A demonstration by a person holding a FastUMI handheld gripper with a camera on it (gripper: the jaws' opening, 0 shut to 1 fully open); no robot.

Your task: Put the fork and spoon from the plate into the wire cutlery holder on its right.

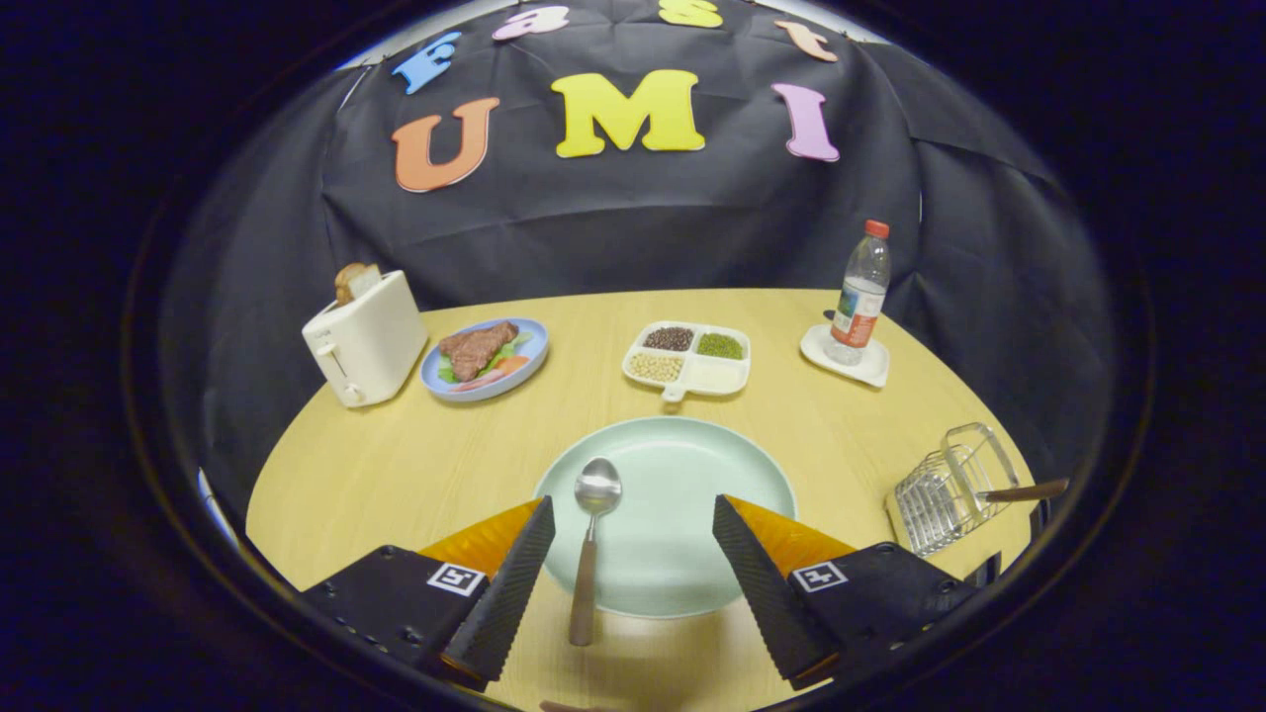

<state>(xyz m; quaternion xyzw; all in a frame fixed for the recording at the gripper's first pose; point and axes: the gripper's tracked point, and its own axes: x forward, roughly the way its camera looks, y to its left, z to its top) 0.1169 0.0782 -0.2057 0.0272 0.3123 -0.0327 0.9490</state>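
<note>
**Spoon left on plate; holder one item in**

Round wooden table (415,465) against black cloth. Plate (692,475): centre, bearing spoon (590,534), bowl up, handle overhanging the near rim, so easy to pinch. Gripper (633,583): jaws released, wide apart, straddling the spoon handle, untouched. Holder (949,489): right of plate, one brown handle (1024,490) protruding, probably the fork, already stowed. Beyond: toaster (364,338), meat dish (485,358), divided tray (687,361), bottle (860,292).

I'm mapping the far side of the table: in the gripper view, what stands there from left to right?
Toaster → blue plate of food → divided tray of beans → water bottle on its white coaster.
</note>
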